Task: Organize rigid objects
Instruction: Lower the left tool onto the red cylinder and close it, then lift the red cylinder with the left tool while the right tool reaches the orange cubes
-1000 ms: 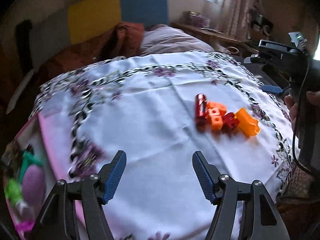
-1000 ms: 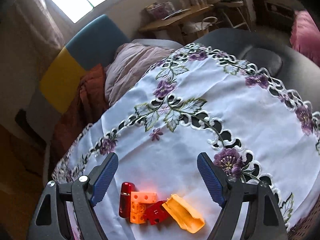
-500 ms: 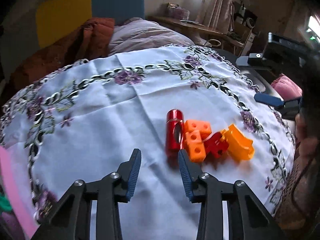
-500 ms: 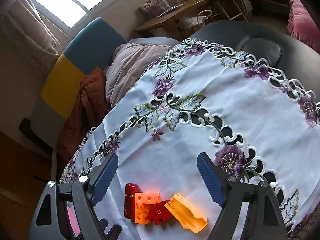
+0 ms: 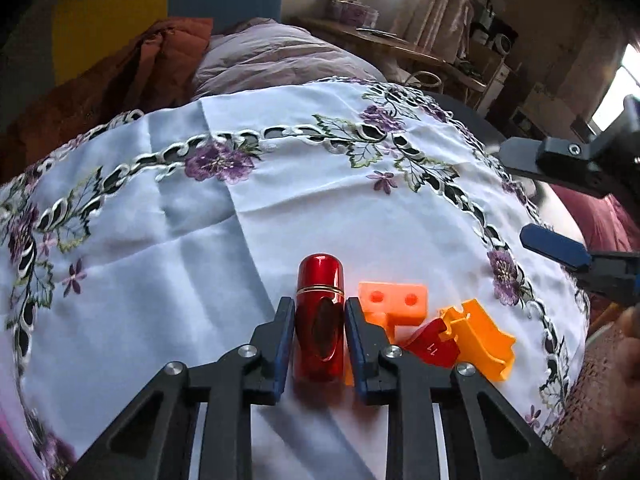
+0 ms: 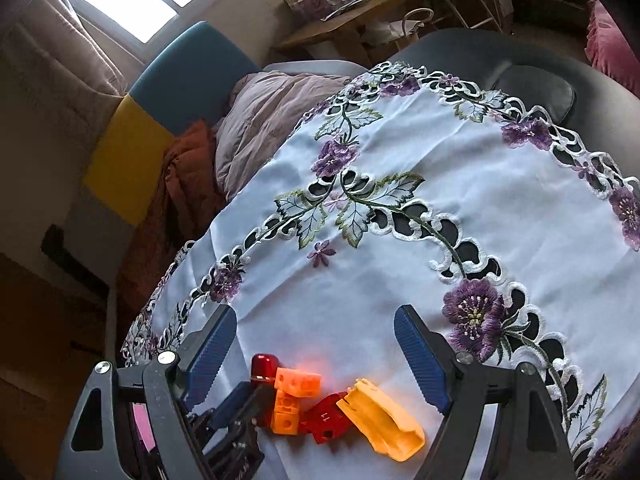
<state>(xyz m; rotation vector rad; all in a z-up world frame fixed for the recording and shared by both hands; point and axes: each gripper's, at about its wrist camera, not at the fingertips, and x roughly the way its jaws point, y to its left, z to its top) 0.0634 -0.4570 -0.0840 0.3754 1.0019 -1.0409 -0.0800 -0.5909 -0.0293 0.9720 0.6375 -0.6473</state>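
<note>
ahead of my hand-held gripper i see a white embroidered tablecloth (image 5: 320,208) with purple flowers, a rust blanket (image 5: 132,76) and mauve quilt (image 5: 276,56) beyond it, a wooden desk (image 5: 384,40) farther right.

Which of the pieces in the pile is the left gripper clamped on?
The shiny red cylinder, leftmost in the pile: the left gripper pinches its sides. The orange and dark red blocks lie free beside it.

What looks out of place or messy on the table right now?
Nothing is spilled or visibly broken. The small parts sit in a loose jumble rather than sorted: the orange block, red piece and yellow-orange piece touch at odd angles beside the red cylinder, which the left gripper clamps.
</note>
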